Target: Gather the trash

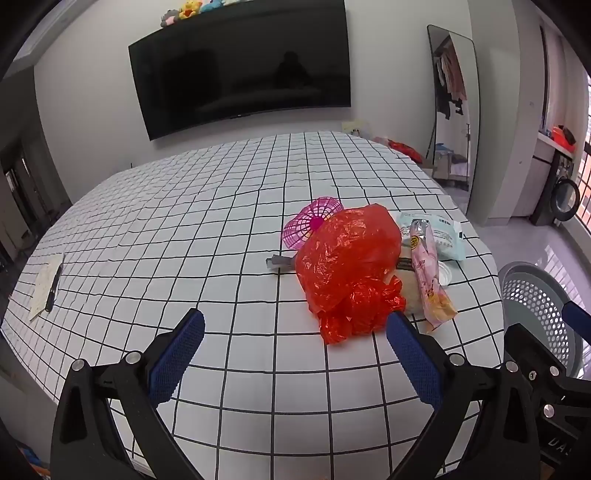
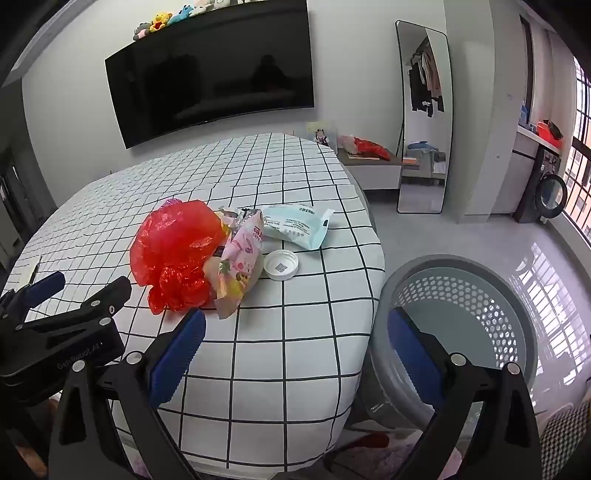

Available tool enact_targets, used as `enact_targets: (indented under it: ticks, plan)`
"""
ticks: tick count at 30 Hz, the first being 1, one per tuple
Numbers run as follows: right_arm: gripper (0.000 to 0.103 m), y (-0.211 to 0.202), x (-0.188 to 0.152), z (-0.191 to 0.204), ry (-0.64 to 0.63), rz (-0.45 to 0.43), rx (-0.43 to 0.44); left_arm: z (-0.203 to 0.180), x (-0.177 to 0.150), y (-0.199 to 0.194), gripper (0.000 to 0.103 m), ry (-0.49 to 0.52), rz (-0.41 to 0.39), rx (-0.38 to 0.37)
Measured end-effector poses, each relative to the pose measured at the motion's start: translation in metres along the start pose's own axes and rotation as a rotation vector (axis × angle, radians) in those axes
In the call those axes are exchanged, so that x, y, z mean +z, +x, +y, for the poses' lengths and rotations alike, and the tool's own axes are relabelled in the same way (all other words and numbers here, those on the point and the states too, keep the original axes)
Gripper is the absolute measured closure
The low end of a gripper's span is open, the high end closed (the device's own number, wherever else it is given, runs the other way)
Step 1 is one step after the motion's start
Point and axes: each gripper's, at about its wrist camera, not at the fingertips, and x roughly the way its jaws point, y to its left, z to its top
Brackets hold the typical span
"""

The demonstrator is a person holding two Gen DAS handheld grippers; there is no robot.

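Red plastic bag (image 1: 347, 266) on checked tablecloth (image 1: 184, 236) — untouched.

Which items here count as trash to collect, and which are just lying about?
Job items: red plastic bag, pink snack wrapper, pale blue packet, white lid, pink mesh piece, grey perforated basket beside the table, likely the bin.

Lying about: paper and pen, television, mirror, plush toys.

Bare checked worktop (image 1: 221, 258) lies open ahead of the trash heap (image 2: 207, 251); the grey basket (image 2: 461, 295) seemingly crowds its right edge.
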Motion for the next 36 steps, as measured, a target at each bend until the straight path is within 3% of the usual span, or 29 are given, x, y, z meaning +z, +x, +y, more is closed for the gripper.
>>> enact_targets:
  ticks: [36]
  plan:
    - [0.009, -0.007, -0.003, 0.002, 0.001, -0.012, -0.001, 0.012, -0.004, -0.006, 0.006, -0.016, -0.003, 0.002]
